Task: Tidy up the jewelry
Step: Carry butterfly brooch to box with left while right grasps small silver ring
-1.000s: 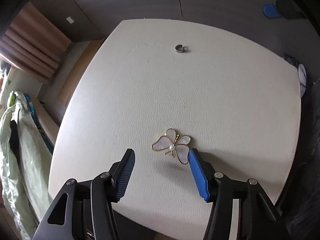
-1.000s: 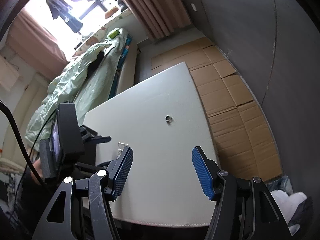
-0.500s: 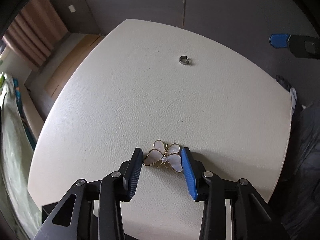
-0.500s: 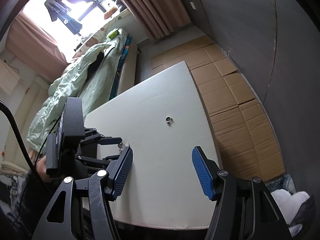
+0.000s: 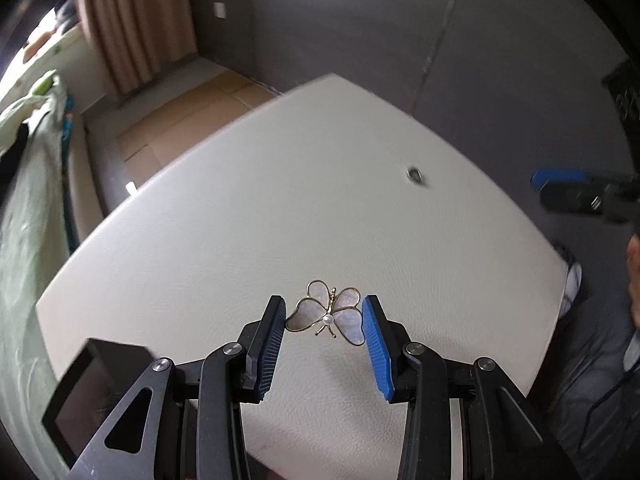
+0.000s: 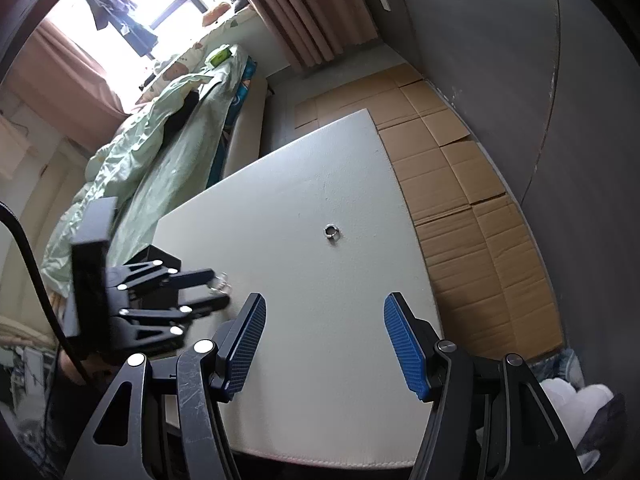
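Note:
A gold butterfly brooch (image 5: 329,313) with pearly wings sits pinched between the blue pads of my left gripper (image 5: 325,314), which is shut on it and holds it above the white table (image 5: 280,216). In the right wrist view the left gripper (image 6: 218,290) shows at the left with the brooch (image 6: 221,282) at its tips. A small silver ring (image 5: 414,175) lies on the table further out; it also shows in the right wrist view (image 6: 332,232). My right gripper (image 6: 324,320) is open and empty over the table's near edge.
Flattened cardboard (image 6: 452,184) covers the floor beyond the table. A bed with green bedding (image 6: 160,140) stands to the left by the window. A dark grey wall (image 5: 360,20) runs behind the table. The right gripper's blue pad (image 5: 560,179) shows at the right edge.
My left gripper closed on the butterfly brooch and lifted it off the table, tilting upward. The right gripper stayed open and nearly still.

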